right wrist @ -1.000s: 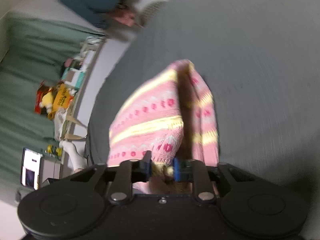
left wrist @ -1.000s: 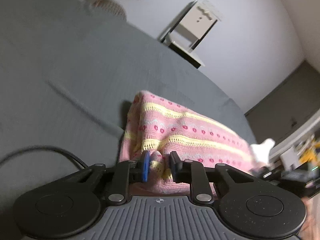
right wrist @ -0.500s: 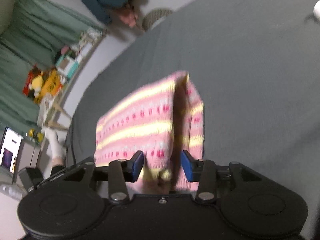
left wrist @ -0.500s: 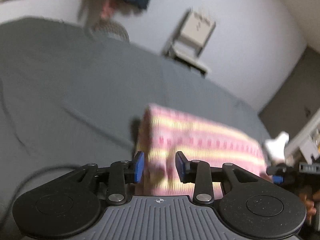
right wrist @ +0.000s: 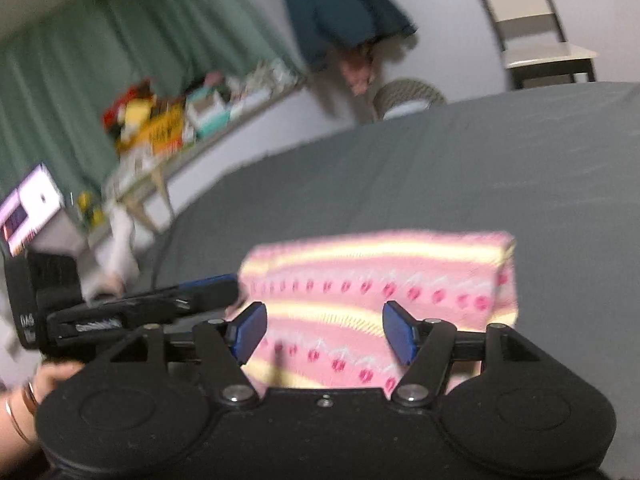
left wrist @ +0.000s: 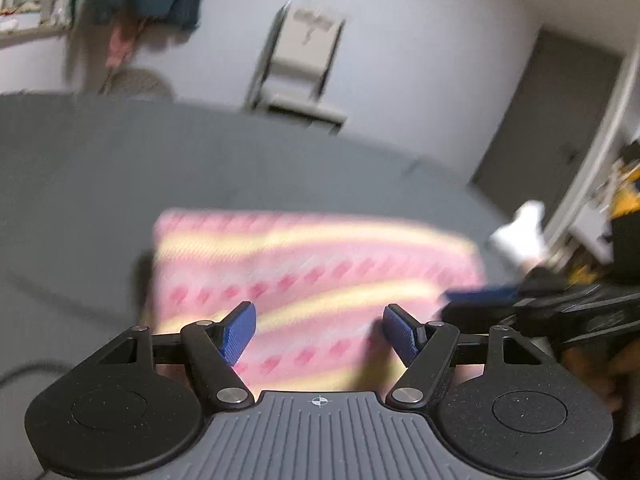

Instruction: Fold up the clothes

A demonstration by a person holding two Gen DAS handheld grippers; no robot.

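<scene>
The left gripper [left wrist: 319, 333] has its jaws spread wide with nothing between them, its blue pads [left wrist: 238, 332] hanging just above the near part of a folded pink and yellow striped knit garment [left wrist: 312, 264]. The right gripper [right wrist: 324, 332] is likewise wide open and empty, poised over the same garment [right wrist: 376, 292], which lies flat as a neat rectangle on the grey bed sheet [left wrist: 160, 160]. In the left wrist view the right gripper [left wrist: 520, 300] shows at the garment's right-hand end; in the right wrist view the left gripper [right wrist: 160, 300] sits at its left-hand end, with the person's hand [right wrist: 44, 380] behind it. Whether either tool touches the knit cannot be told, as both views are blurred. Beyond the bed stand a pale chair [left wrist: 304, 68] against the wall, a round woven basket [right wrist: 408, 96], dark blue clothing [right wrist: 340, 4] hanging up, a cluttered shelf [right wrist: 192, 120] and a green curtain [right wrist: 100, 60].
</scene>
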